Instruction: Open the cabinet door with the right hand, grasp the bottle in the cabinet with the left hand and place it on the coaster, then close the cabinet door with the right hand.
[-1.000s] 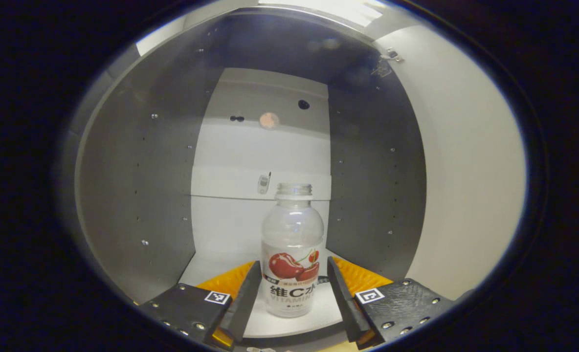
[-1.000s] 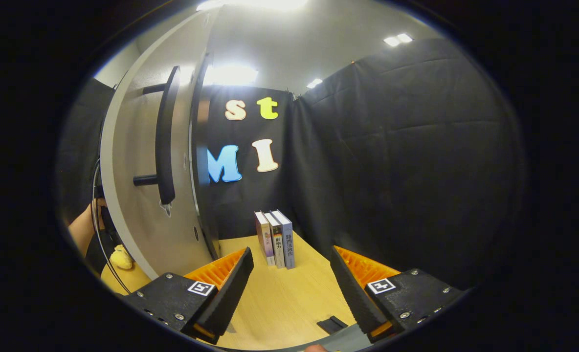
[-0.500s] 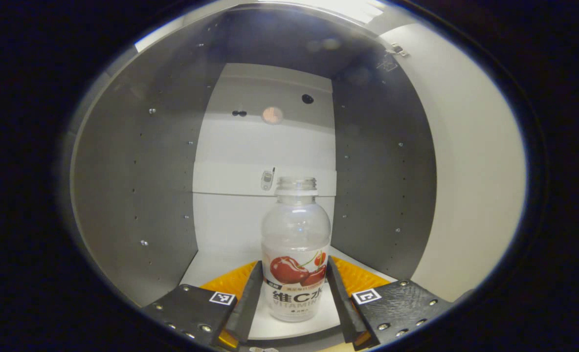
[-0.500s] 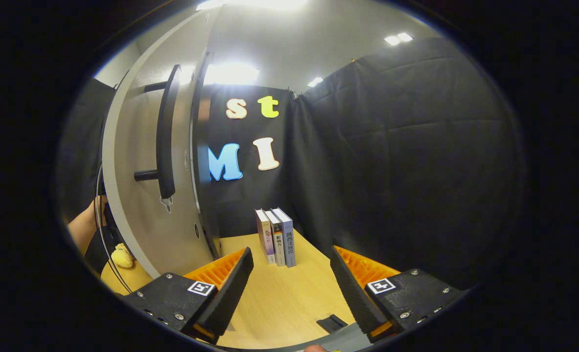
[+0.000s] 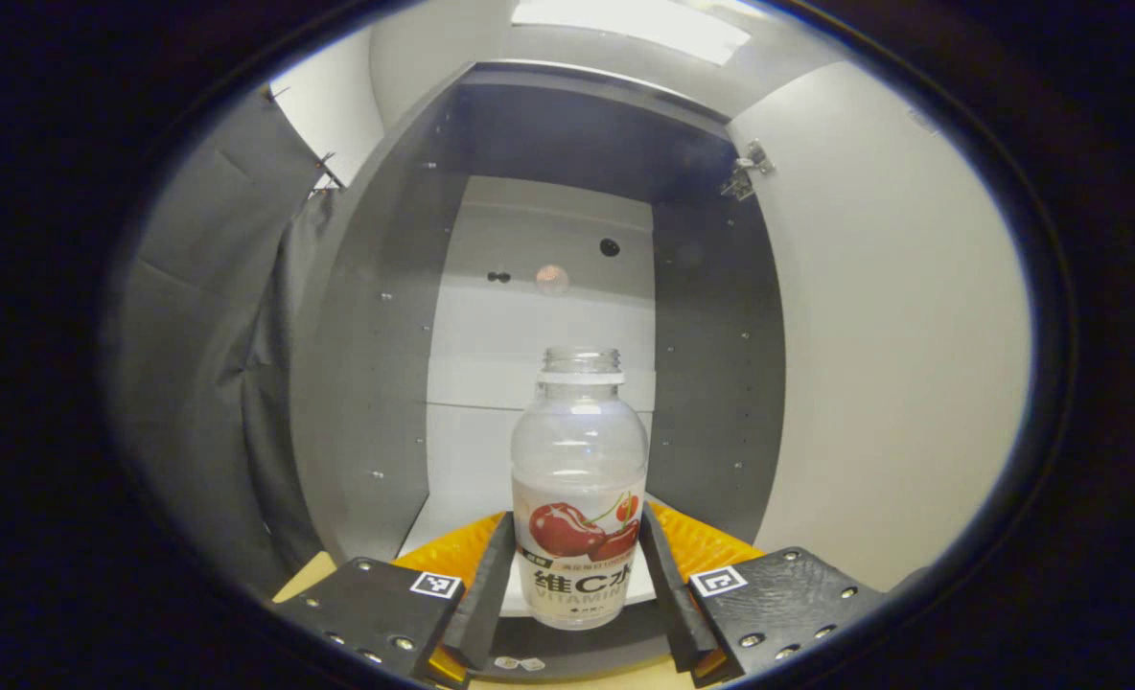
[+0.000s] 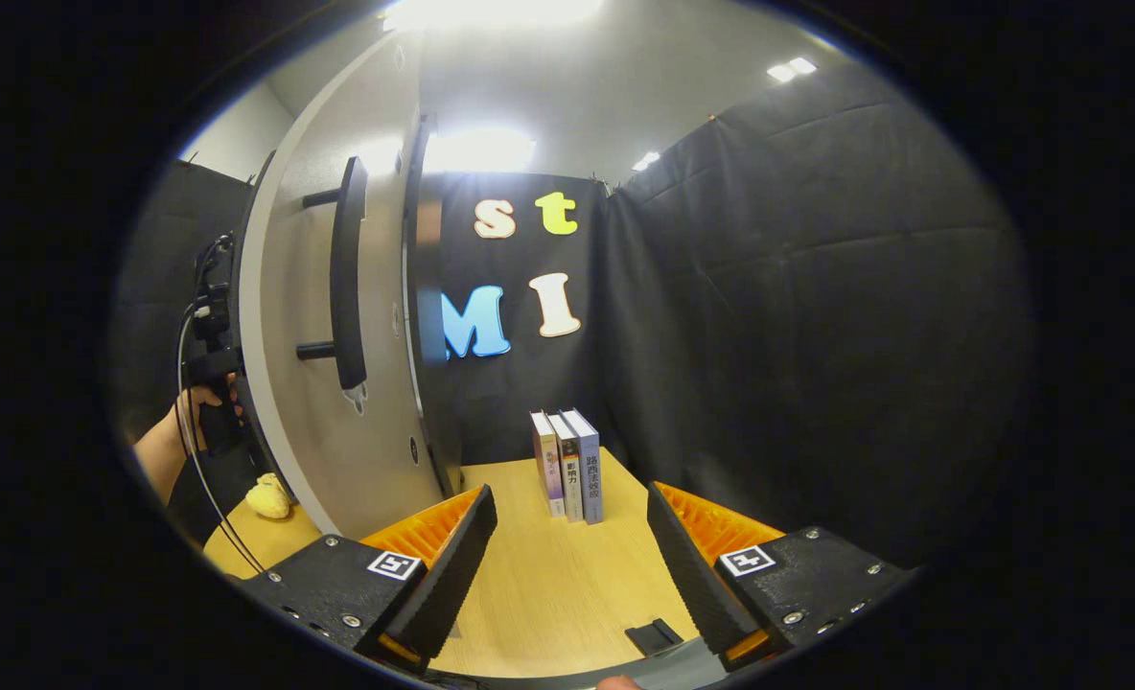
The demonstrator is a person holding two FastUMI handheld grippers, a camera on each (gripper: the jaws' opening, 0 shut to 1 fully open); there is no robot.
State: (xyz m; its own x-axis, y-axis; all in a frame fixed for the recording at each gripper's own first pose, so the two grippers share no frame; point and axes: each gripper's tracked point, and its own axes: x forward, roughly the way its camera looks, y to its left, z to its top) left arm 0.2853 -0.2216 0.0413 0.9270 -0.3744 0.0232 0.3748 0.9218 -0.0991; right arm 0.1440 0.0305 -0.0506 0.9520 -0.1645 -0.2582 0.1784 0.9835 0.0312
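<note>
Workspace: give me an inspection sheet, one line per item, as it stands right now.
Surface: light wooden tabletop, bare between the right gripper's fingers.
Job's things: capless bottle upright at the cabinet's front edge; cabinet door open, its dark bar handle free; coaster not identified.
Clutter: three upright books; small yellow object beyond the door; small black flat piece on the near tabletop.
Grippers: left gripper shut on the bottle's label; right gripper open, holding nothing.
Cables: a thin cable hangs by the person's hand.
Surroundings: black cloth booth wall, ceiling lights.
</note>
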